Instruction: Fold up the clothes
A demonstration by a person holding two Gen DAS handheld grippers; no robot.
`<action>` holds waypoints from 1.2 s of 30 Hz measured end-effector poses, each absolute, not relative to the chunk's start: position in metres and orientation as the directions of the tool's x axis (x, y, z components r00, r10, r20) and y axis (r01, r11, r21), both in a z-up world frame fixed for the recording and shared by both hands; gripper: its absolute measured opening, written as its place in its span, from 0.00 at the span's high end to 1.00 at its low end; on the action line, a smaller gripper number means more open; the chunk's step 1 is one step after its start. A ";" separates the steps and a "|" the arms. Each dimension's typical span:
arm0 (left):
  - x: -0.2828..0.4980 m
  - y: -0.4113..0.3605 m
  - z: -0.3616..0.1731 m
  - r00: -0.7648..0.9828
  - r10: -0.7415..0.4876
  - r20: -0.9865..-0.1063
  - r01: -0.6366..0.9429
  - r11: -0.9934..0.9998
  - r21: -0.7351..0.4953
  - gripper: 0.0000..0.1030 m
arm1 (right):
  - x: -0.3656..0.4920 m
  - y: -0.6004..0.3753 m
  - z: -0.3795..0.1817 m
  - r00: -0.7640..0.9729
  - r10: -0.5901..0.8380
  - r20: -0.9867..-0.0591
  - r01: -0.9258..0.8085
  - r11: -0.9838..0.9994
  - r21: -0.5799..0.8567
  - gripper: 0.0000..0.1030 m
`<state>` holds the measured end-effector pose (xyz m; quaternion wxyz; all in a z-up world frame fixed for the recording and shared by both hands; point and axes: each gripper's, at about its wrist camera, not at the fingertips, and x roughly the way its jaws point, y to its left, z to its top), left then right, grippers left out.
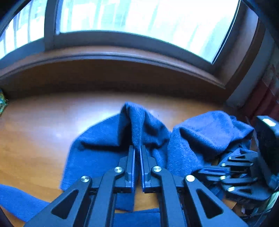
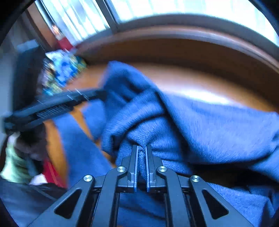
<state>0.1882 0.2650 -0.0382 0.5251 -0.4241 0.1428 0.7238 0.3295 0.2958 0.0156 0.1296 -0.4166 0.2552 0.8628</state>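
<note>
Left gripper [image 1: 137, 148] nearly closed, pinching a raised fold of the blue garment [image 1: 97, 148]. Right gripper [image 2: 141, 148] likewise clamped on bunched blue fabric. Garment lies crumpled on the wooden table [image 1: 34, 139] below the window [image 1: 139, 17].

Daylight pours in from the window [image 1: 139, 15], which is blown out to white. Below the window, a pale glare patch sits on the wooden table [image 1: 34, 132]. The right wrist view is smeared by motion blur, worst at its left edge. Both views bend strongly and darken toward the corners.
</note>
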 end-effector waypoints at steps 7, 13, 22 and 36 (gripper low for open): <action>0.145 0.248 -0.020 -0.148 0.647 -0.748 -0.852 -0.468 -0.237 0.96 | 0.331 0.377 0.055 -0.756 0.182 -0.629 -0.562 -0.673 0.481 0.92; 0.139 0.252 -0.049 -0.130 0.573 -0.809 -0.844 -0.492 -0.213 0.75 | 0.324 0.456 0.001 -0.571 0.291 -0.767 -0.786 -0.464 0.409 0.89; 0.178 0.266 -0.077 -0.062 0.518 -0.853 -0.908 -0.385 -0.168 0.46 | 0.331 0.420 0.032 -0.511 0.389 -0.766 -0.754 -0.631 0.182 0.66; 0.197 0.304 -0.105 -0.045 0.488 -0.872 -0.930 -0.339 -0.142 0.46 | 0.255 0.341 -0.038 -0.417 0.102 -0.903 -0.345 -0.937 0.053 0.61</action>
